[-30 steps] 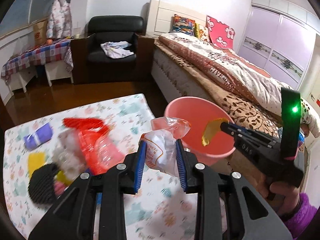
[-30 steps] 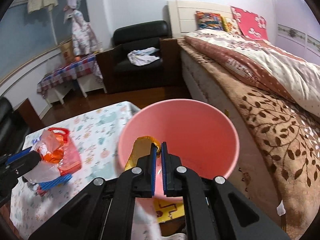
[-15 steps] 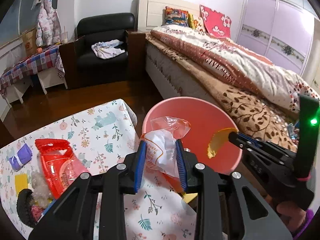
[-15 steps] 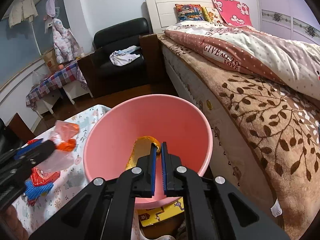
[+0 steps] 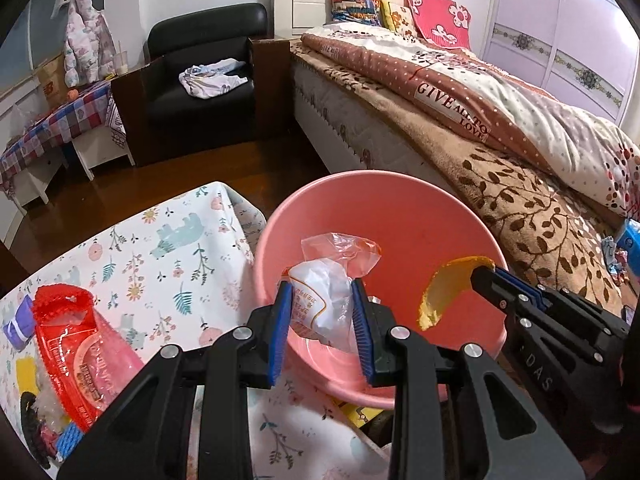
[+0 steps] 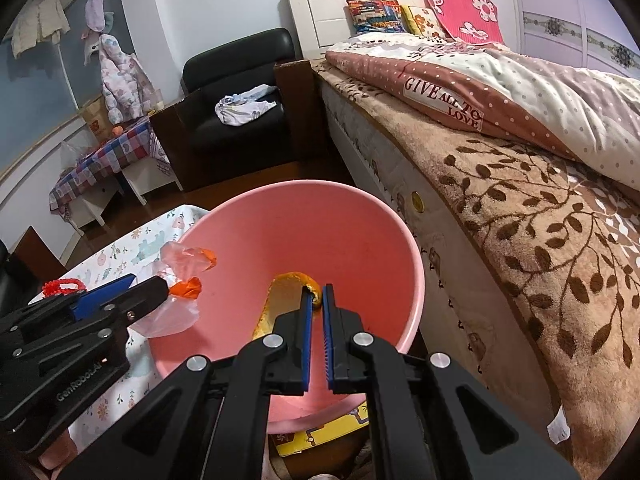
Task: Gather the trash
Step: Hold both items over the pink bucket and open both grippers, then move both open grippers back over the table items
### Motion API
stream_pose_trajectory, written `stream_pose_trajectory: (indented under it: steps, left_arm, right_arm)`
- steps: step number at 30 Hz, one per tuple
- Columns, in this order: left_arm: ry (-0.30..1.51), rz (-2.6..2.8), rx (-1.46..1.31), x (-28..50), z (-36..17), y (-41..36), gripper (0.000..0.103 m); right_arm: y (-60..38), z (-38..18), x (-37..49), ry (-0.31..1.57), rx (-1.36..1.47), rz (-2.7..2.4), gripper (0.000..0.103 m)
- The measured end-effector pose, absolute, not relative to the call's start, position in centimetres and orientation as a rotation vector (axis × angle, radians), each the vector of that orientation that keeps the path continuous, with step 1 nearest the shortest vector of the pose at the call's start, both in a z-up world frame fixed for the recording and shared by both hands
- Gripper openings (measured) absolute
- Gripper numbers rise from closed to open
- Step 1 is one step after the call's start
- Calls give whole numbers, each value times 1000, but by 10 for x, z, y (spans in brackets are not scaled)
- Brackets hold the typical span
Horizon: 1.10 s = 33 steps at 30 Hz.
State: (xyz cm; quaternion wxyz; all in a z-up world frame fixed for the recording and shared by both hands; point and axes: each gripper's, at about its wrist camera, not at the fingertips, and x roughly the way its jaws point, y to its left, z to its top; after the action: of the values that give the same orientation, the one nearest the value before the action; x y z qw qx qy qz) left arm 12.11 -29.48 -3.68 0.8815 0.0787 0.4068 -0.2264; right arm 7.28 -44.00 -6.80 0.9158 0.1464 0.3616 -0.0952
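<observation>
Both loads poised over the round pink plastic bin (image 5: 384, 216), mouth tilted toward the cameras, presumably so that a release drops each piece straight inside. Left gripper (image 5: 322, 332) clamped on a crumpled clear-and-white plastic wrapper with orange print (image 5: 324, 300), held just above the near rim; also seen from the right wrist view (image 6: 172, 300). Right gripper (image 6: 317, 304) pinched nearly shut on a curled strip of orange peel (image 6: 280, 296), hanging inside the bin's mouth; from the left wrist view, the peel (image 5: 444, 288) dangling over the far side of the opening. Judging by this, drop-off step close, nothing released yet. More trash waiting on the low table under a white floral-print cloth (image 5: 168, 240): a red transparent plastic packet (image 5: 76, 344) and a small purple wrapped item (image 5: 18, 324) near the left edge. Bin standing just beside the table corner, between it and a bed with a brown leaf-patterned blanket (image 5: 532, 200). Beyond, a black leather armchair (image 5: 200, 76) with crumpled cloth on the seat, and dark wooden floor (image 5: 120, 192).
</observation>
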Motion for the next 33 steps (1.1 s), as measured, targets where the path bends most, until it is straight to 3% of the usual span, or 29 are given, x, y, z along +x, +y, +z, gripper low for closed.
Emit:
stream_pose_trajectory:
  steps: [7, 10, 11, 13, 25, 27, 33]
  left_arm:
    - [844, -471, 169, 123, -43, -303, 30]
    - [821, -473, 174, 123, -41, -305, 34]
    - [820, -475, 178, 123, -41, -305, 34]
    - [820, -472, 178, 123, -39, -305, 44]
    - [759, -479, 152, 103, -18, -282, 47]
    - [748, -489, 150, 96, -13, -274, 47]
    - [733, -478, 148, 74, -6, -244, 47]
  right_arm:
    - [-444, -71, 76, 745, 310, -205, 5]
    - [-445, -72, 78, 746, 314, -206, 21]
    - [-445, -72, 78, 744, 315, -206, 32]
    - [-445, -71, 76, 728, 317, -205, 41]
    - [-432, -56, 61, 693, 301, -172, 44]
    - [-425, -51, 55, 679, 300, -154, 53]
    - [-394, -42, 39, 671, 267, -92, 55]
